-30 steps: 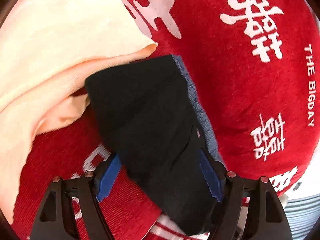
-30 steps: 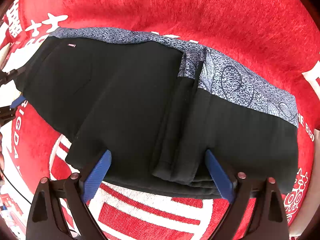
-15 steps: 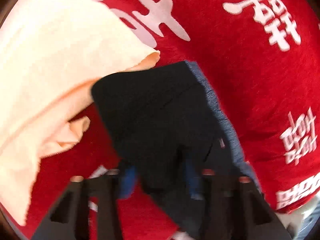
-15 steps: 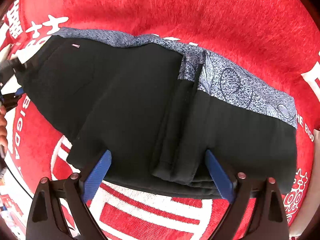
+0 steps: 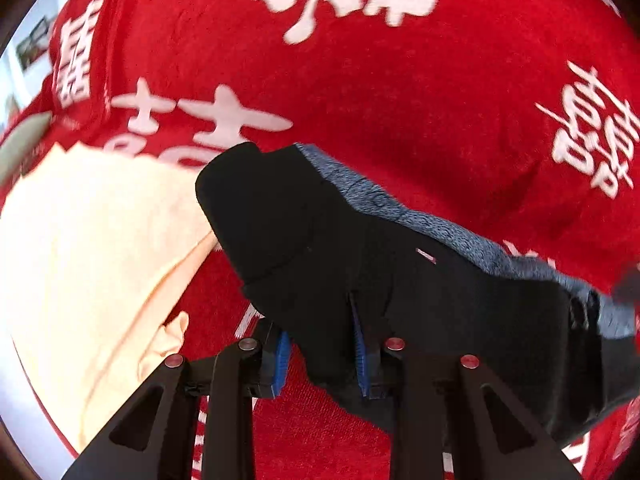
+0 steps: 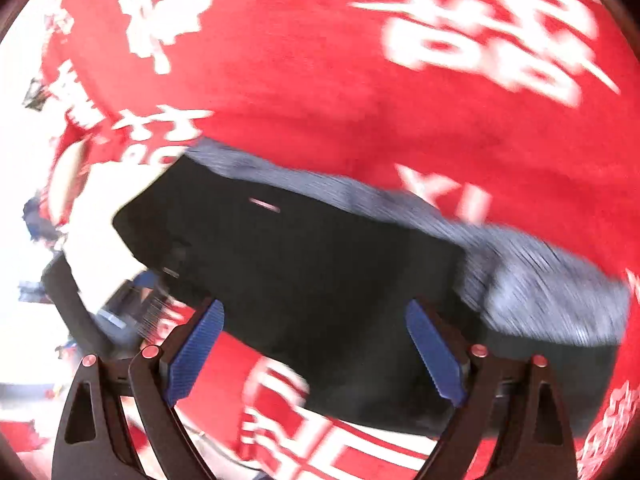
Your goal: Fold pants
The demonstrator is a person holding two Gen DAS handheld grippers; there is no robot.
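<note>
The pants lie as a compact black bundle with a blue-grey patterned waistband along the far edge, on the red cloth with white characters that covers the tabletop, so in my judgement most of the folding is already behind me — the legs look stacked into layers rather than spread out. My left tool has just been closing, and its blue pads now pinch a gather of the black fabric at the near edge of the bundle; the cloth bunches up between them and that end appears to stand a little off the red cloth. My right tool hangs wide open over the near edge of the pants, the waistband at its far side, and its pads grip nothing — dark fabric and red cloth show through the gap. That view is badly smeared, so I cannot say how neat the far layers are. A peach-coloured cloth lies just beside the pants on my left, its edge at the bundle's corner; whether it touches I cannot tell. What seems left is one last fold or a tidy placement of the bundle, and for that my right side would need a hold of its own.
</note>
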